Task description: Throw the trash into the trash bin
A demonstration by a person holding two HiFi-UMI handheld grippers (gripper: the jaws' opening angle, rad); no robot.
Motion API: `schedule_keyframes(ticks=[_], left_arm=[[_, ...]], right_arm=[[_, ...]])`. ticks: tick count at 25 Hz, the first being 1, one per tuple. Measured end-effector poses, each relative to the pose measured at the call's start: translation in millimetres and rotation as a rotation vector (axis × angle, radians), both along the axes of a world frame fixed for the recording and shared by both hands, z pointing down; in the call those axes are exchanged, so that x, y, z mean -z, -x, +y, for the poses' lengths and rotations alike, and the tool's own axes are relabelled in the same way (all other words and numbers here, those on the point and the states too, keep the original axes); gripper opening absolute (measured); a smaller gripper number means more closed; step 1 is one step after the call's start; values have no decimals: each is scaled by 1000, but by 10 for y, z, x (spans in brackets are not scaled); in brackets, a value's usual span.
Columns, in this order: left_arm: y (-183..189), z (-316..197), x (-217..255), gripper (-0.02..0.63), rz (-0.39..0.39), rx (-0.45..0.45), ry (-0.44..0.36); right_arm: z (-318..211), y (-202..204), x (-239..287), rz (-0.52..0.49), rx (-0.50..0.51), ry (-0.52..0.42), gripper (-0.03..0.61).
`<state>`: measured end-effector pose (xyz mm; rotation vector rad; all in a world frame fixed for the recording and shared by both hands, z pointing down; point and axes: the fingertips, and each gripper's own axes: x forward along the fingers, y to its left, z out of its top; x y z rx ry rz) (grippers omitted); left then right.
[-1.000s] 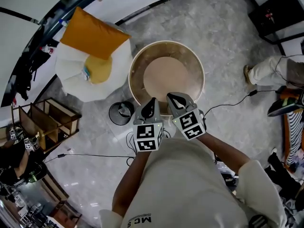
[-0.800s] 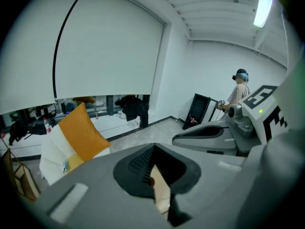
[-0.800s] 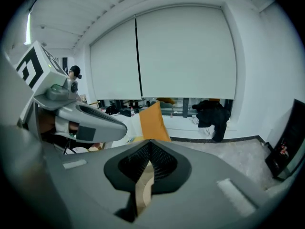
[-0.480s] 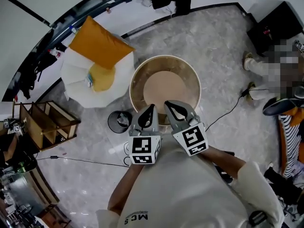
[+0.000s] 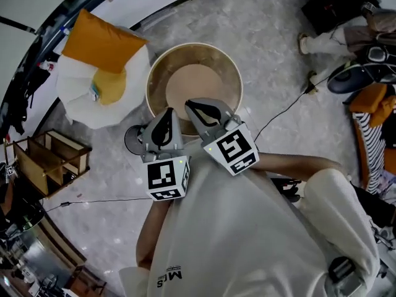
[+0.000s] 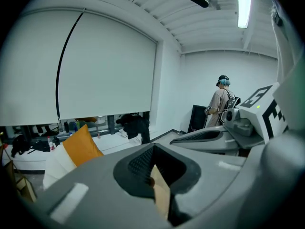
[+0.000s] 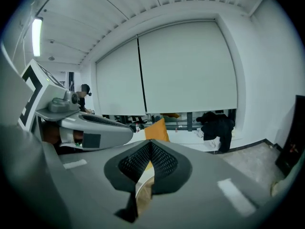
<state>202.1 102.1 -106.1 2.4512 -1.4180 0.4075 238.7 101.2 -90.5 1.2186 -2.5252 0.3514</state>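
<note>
Left gripper [image 5: 168,112]: jaws closed tip to tip, nothing between them, above the near rim of the round table [image 5: 156,73].
Right gripper [image 5: 189,103]: jaws closed, empty, over the table's near side, just beside the left gripper.
Trash bin [image 5: 130,142]: on the floor, just beside the table's near-left edge, partly hidden behind the left gripper.

The trash bin [image 5: 131,140] stands on the floor [image 5: 272,36], just beside the near-left edge of the round counter [image 5: 195,47]. A seat [image 5: 80,107] lies farther left. The left claw [image 5: 166,113] and right claw [image 5: 192,106] hang over the counter's near edge.
</note>
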Motion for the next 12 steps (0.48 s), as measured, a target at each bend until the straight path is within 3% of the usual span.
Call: schedule_keyframes(ticks=[6,12], left_arm=[[-115,39,43,2,-1,-23,0],[-220,110,5,2,-15,-48,-1]], right_arm=[[92,29,42,-1,54,10,21],[143,-70,3,-13,27,16,21]])
